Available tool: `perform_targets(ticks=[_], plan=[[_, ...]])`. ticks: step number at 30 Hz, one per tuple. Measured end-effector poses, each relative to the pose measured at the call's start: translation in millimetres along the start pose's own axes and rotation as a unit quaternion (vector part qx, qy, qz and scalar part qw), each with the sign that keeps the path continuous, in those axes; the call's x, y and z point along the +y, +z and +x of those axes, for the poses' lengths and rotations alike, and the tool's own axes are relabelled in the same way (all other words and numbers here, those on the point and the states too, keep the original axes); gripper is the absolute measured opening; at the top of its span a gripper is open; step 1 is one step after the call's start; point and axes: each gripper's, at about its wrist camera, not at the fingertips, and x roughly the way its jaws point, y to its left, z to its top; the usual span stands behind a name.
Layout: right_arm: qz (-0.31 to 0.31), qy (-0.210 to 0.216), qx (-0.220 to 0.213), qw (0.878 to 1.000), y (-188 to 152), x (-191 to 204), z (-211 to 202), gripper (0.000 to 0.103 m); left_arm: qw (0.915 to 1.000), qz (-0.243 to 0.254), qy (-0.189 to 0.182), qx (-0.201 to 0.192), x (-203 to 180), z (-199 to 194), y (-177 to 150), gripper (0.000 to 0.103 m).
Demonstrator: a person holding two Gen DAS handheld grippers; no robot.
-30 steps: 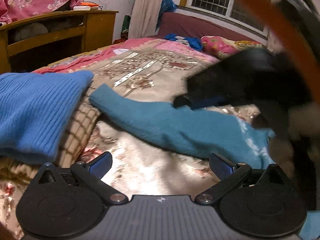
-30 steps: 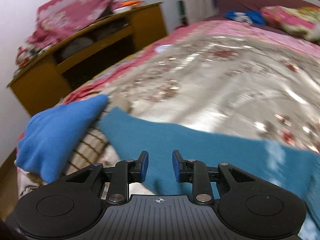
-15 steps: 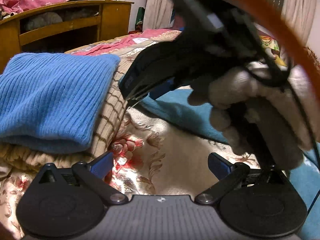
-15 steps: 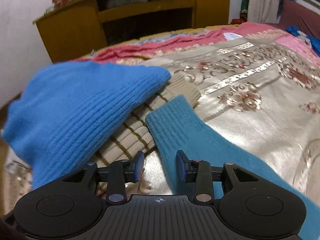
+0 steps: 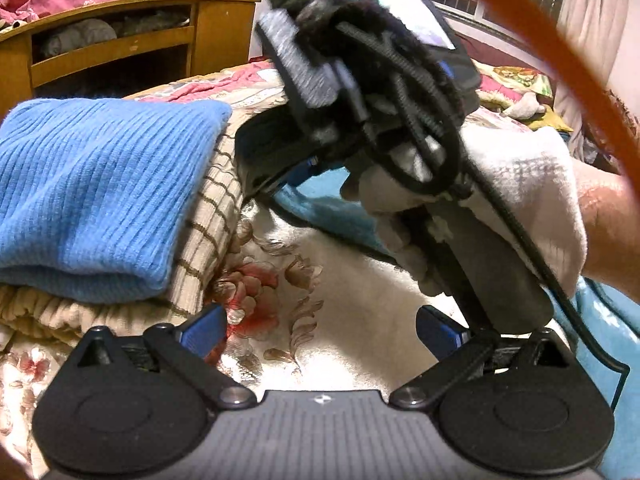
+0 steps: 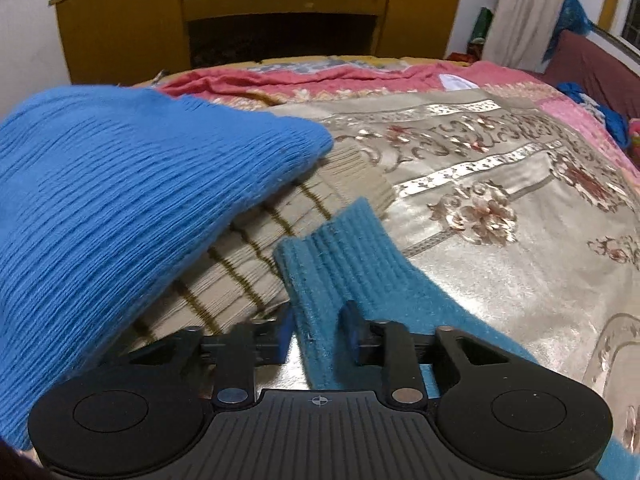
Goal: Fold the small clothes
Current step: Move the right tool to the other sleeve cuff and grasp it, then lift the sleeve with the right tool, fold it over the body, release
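A teal sweater (image 6: 340, 248) lies on the bedspread, its ribbed sleeve cuff pointing away from me. My right gripper (image 6: 318, 332) has that sleeve between its jaws, which are closing, and both pads press on the knit just behind the cuff. In the left wrist view the same gripper's black body (image 5: 360, 80) fills the middle, held by a white-gloved hand (image 5: 520, 200), with teal cloth (image 5: 320, 208) under it. My left gripper (image 5: 320, 332) hangs open over bare bedspread, nothing between its fingers.
A folded blue ribbed sweater (image 6: 120, 200) lies on a beige striped garment (image 6: 248, 256), right beside the teal cuff. The floral bedspread (image 6: 500, 280) stretches to the right. A wooden shelf unit (image 6: 260, 8) stands behind the bed. An orange cable (image 5: 560, 40) crosses the upper right.
The right gripper swept left along the teal sleeve to its cuff and its jaws closed onto it. In the left wrist view the gloved hand moved in close, and the left gripper stayed open.
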Motion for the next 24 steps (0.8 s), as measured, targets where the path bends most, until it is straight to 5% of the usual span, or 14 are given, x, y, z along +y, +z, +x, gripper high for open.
perform_targets(ticks=[12,24], plan=[[0.115,0.026,-0.074,0.99,8.3,-57.2,-81.0,0.007,0.9995,0.015,-0.022,-0.017,-20.0,5.5,6.6,0.103],[0.211,0.03,-0.131,0.968,-30.2,-122.0,-178.4,0.007,0.9974,0.048,-0.039,-0.037,-60.5,11.0,2.3,0.103]])
